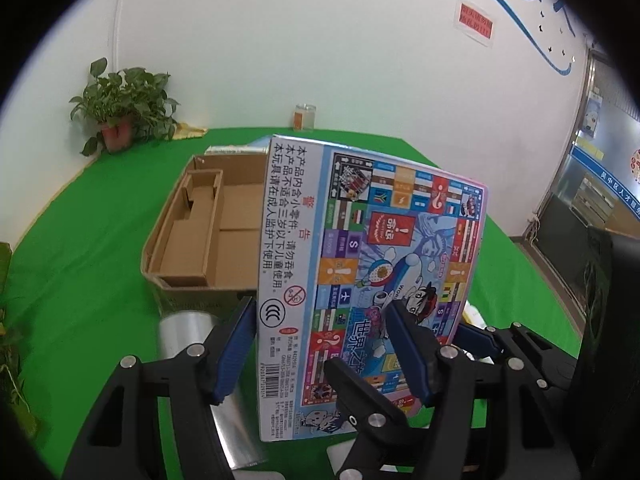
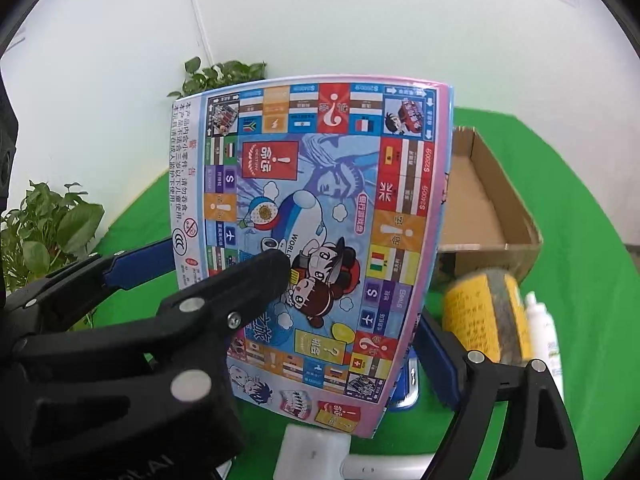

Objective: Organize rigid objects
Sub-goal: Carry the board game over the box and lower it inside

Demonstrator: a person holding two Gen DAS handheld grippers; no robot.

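The game box [image 1: 372,264] is pink-edged with a busy blue cartoon board print, sitting over a bright green tablecloth [image 1: 100,216] next to a plain brown cardboard box [image 1: 208,224].

We see a white wall [image 1: 300,40] with a blue painted swoosh [image 1: 516,12] and a red notice [image 1: 475,21], a green-covered table [image 1: 92,216], potted plants [image 1: 124,108], and a glass partition [image 1: 600,160] at right.

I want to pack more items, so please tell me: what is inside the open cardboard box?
Inside the cardboard box I see only a smaller cardboard insert along one side and bare cardboard floor. The board game box, held up in front, covers the remaining part.
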